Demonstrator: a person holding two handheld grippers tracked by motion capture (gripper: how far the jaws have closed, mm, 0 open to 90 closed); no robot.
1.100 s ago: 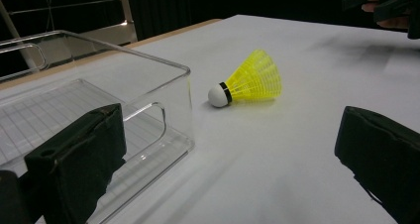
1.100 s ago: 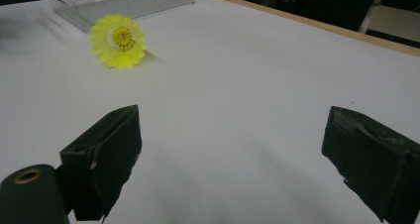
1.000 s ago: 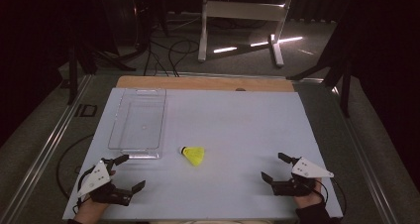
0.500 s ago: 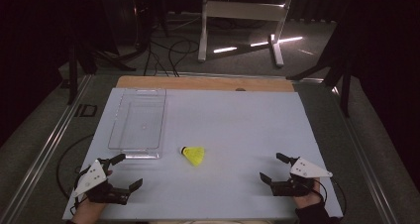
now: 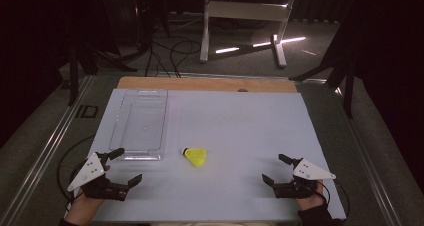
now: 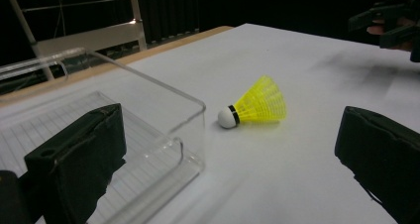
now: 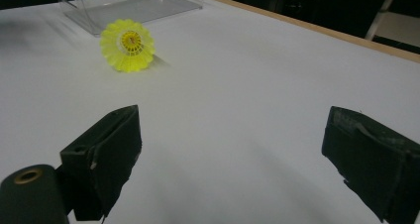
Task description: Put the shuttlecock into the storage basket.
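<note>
So your left gripper point(image 5: 122, 166) and right gripper point(image 5: 275, 168) both have jaws apart, mesh-skirted yellow shuttlecock point(image 5: 195, 155) lying beside the clear plastic tray point(image 5: 120, 117)

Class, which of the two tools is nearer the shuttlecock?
The left tool, beside the clear tray; the right tool sits farther from the shuttlecock.
</note>
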